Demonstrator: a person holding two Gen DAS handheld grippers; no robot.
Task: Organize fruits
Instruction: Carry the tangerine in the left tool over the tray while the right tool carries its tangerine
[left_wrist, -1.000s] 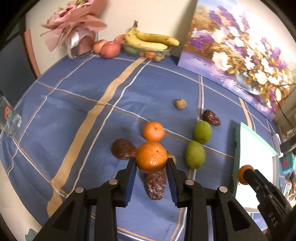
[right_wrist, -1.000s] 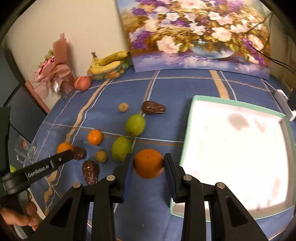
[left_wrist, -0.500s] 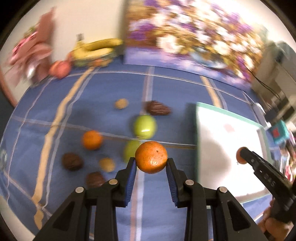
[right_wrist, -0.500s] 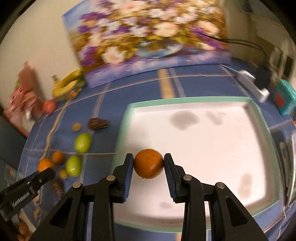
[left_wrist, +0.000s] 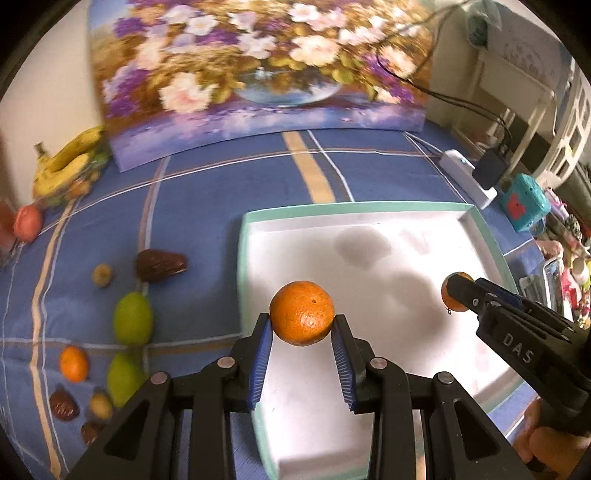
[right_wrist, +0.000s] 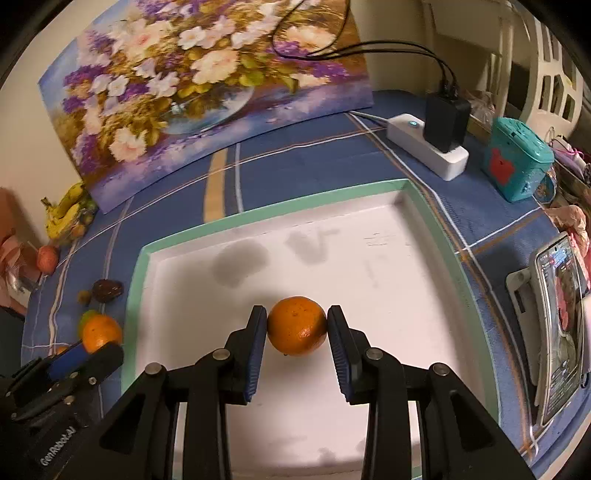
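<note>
The left gripper (left_wrist: 302, 325) clamps a round orange tangerine (left_wrist: 301, 312) above the white, green-rimmed square tray (left_wrist: 369, 207); the right gripper (right_wrist: 297, 328) clamps a second orange tangerine (right_wrist: 297, 325) over the same tray's middle.

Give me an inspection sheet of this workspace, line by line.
Surface: blue striped tablecloth.
Job's things: empty white tray, green rim; loose fruit left of it.
Clutter: painting, bananas, teal box, phone.
Grippers: left gripper and right gripper each shut on an orange, above the tray.
Cables: black leads into power strip.
Surroundings: white furniture, right.
</note>
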